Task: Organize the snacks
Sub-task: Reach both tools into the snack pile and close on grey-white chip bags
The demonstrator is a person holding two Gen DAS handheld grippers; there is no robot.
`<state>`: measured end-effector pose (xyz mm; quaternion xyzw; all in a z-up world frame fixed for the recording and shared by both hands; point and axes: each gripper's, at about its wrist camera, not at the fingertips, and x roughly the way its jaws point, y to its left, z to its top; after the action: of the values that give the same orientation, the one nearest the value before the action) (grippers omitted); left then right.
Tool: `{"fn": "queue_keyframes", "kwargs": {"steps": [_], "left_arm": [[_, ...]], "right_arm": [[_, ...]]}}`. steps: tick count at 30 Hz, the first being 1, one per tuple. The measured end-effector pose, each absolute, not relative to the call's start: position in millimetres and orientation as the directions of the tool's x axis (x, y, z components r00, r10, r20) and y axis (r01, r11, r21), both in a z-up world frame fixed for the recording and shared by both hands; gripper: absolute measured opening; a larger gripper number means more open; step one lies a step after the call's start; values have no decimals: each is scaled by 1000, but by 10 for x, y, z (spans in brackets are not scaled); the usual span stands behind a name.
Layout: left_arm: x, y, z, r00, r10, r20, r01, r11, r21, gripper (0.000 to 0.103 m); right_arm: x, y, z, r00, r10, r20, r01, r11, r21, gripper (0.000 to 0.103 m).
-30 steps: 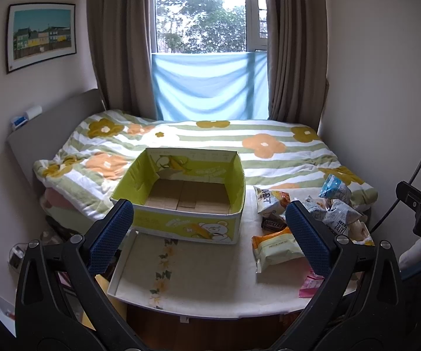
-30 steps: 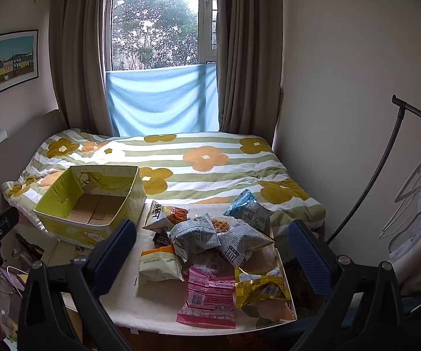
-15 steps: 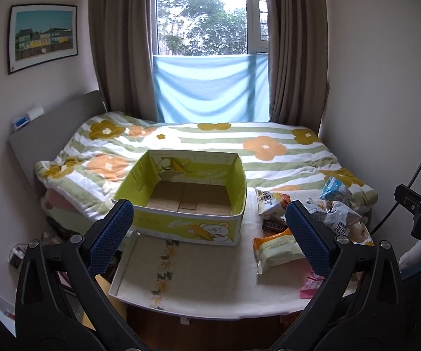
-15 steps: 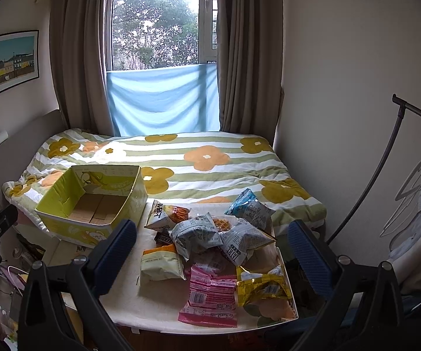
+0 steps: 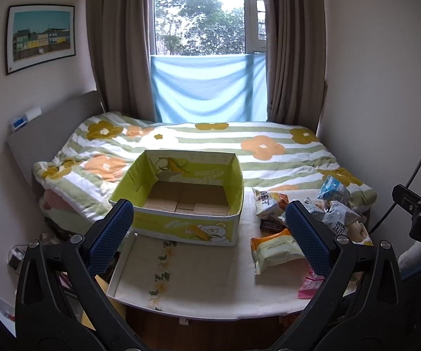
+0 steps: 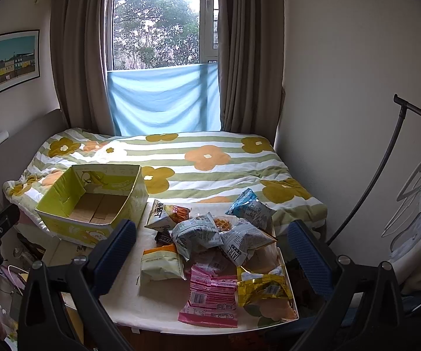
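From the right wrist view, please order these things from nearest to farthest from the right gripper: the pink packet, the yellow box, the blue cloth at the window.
Measured from the right gripper:
1. Pink packet: on the table, just ahead, between the fingers.
2. Yellow box: farther back, to the left, open.
3. Blue cloth: farthest, beyond the bed at the window.

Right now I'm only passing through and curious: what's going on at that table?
Someone is about to sort snacks. Both tongs, left and right, hang open above the table, holding nothing. The yellow box is empty, and the snack bags are piled beside it, none packed yet.
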<state>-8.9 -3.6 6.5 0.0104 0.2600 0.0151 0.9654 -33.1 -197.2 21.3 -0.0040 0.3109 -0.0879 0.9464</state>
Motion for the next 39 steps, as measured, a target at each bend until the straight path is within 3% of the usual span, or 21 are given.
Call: {"fn": "queue_keyframes", "kwargs": {"steps": [11,21,39], "left_arm": [[45,-210,11,839,-19,-544,32,999,14,103],[437,-868,-200,793,-114,-598,170,985,38,103],[1664,-1646,-1251,569,-247,-785,507,856,98,103]], "right_arm": [[-325,-2117,104,778,-157,-608,160,986,-50,103],[-219,-2705,-142,728,-116,-675,161,987,5,103],[724,-3450,-1156,535,45,-844,318,914,250,103]]}}
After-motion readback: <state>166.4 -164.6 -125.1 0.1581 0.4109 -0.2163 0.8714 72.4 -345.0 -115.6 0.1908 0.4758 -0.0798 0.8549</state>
